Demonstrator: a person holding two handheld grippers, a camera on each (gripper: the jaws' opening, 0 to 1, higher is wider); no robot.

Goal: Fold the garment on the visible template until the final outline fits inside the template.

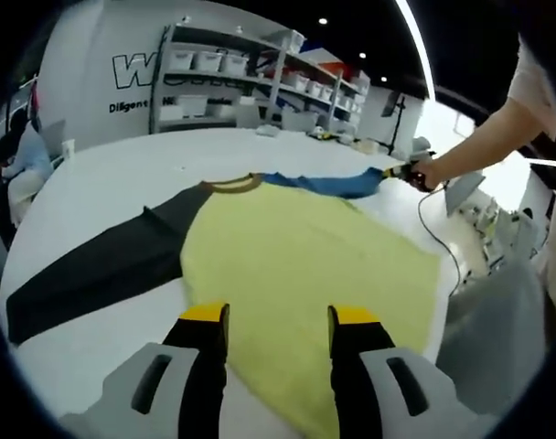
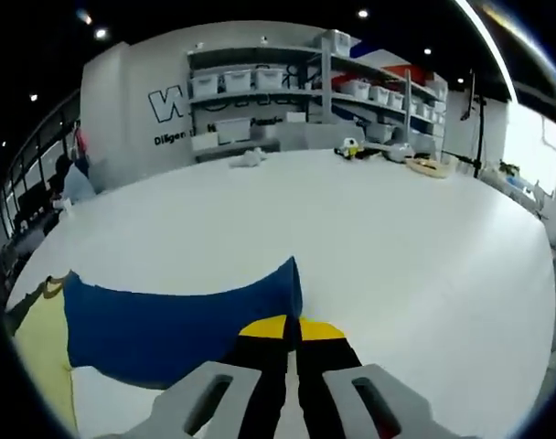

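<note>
Clearly the shirt (image 1: 296, 265) lies flat on the white table (image 1: 104, 174), spread out so that its parts can be folded inward one by one; going from left to right in the left gripper view, the dark sleeve (image 1: 95, 265) is stretched far to the left, then comes the yellow body (image 1: 305, 274) with a brown collar (image 1: 234, 186) at the far end, then the blue sleeve (image 1: 328, 183) drawn out to the right; I cannot see any template outline in the pictures, maybe the cloth covers it. The left gripper (image 1: 276, 322) hovers over the near hem with its jaws wide apart and nothing between them; I judge it waits there, ready to pin or lift the hem. At the far right a person's hand (image 1: 424, 171) holds the right gripper on the tip of the blue sleeve; in the right gripper view the right gripper (image 2: 291, 327) has its jaws pressed together on the sleeve edge (image 2: 182, 325), so the cloth is gripped and somewhat raised from the table, with a bit of yellow at the left. Probably the sleeve is held so in order to carry it across the body; the fold seems at its beginning, and a loose grip could let the thin edge slip out.
</note>
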